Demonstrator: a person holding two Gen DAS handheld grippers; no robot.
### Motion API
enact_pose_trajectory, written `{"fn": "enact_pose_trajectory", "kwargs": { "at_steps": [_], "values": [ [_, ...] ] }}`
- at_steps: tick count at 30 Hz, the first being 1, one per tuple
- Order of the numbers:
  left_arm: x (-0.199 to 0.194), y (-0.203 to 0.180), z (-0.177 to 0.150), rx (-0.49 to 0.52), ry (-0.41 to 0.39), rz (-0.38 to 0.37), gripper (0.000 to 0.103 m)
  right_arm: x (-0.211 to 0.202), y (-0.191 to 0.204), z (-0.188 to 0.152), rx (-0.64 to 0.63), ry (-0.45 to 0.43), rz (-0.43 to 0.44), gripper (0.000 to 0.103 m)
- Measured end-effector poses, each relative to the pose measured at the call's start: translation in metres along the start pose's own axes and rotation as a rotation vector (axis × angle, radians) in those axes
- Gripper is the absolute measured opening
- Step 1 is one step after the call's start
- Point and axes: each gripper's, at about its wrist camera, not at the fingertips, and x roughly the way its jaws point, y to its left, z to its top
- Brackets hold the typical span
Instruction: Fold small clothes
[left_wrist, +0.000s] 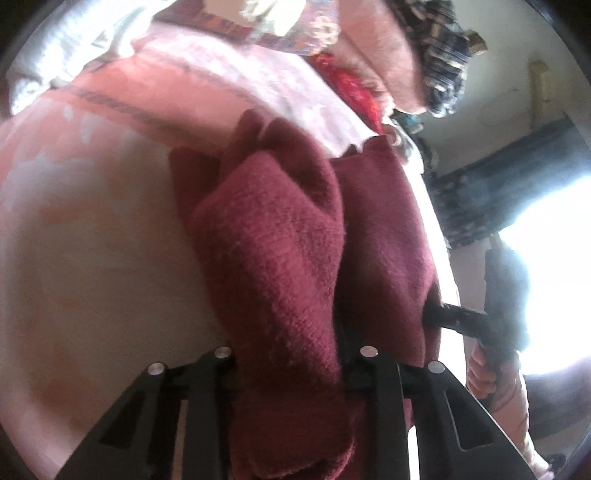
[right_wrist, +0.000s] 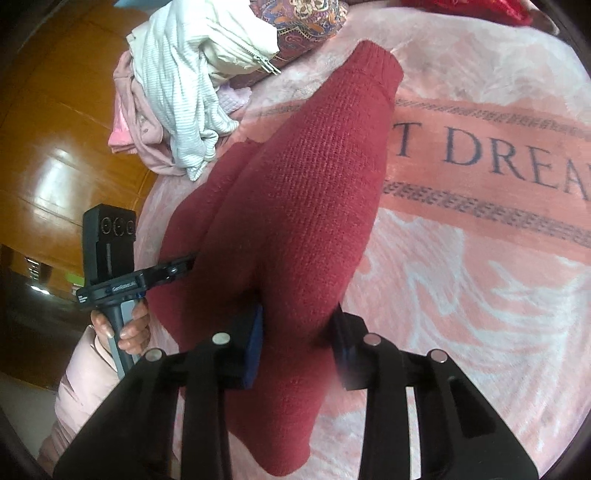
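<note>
A dark red knitted garment (left_wrist: 280, 236) lies bunched on a pink blanket (left_wrist: 92, 221). In the left wrist view its thick fold fills the gap of my left gripper (left_wrist: 291, 354), which is shut on it. My right gripper (left_wrist: 439, 312) bites the same garment's right edge. In the right wrist view the red knit (right_wrist: 303, 177) stretches away towards its ribbed cuff, and my right gripper (right_wrist: 297, 332) is shut on its near end between blue pads (right_wrist: 255, 332). My left gripper (right_wrist: 184, 264) clamps the garment's left edge, held by a hand (right_wrist: 125, 325).
A pile of white, striped and pink clothes (right_wrist: 184, 85) sits at the blanket's far left beside a patterned pillow (right_wrist: 306, 22). Red cloth (left_wrist: 351, 88) and a plaid item (left_wrist: 439, 48) lie at the far side. An orange wooden floor (right_wrist: 55, 129) is past the bed's left edge.
</note>
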Motion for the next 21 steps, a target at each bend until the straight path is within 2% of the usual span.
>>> {"fn": "enact_pose_trajectory", "kwargs": {
  "at_steps": [5,11,15,18,20,21],
  "values": [
    [0.003,-0.041,-0.022,0.059,0.001,-0.036,0.028,-0.033,-0.007,-0.026,-0.026,-0.005,-0.028,0.031],
    [0.019,-0.109,-0.058,0.087,0.008,-0.065,0.028,-0.095,-0.021,-0.086,-0.047,-0.023,-0.093,0.030],
    [0.039,-0.162,-0.095,0.131,0.037,-0.094,0.028,-0.145,-0.050,-0.134,-0.011,-0.060,-0.115,0.031],
    [0.063,-0.186,-0.125,0.161,0.053,-0.067,0.029,-0.160,-0.079,-0.170,0.039,-0.061,-0.133,0.031],
    [0.084,-0.192,-0.144,0.185,0.067,-0.028,0.033,-0.155,-0.099,-0.192,0.074,-0.039,-0.153,0.031],
    [0.101,-0.190,-0.156,0.188,0.095,0.025,0.035,-0.147,-0.114,-0.205,0.101,-0.023,-0.160,0.032]
  ]
}}
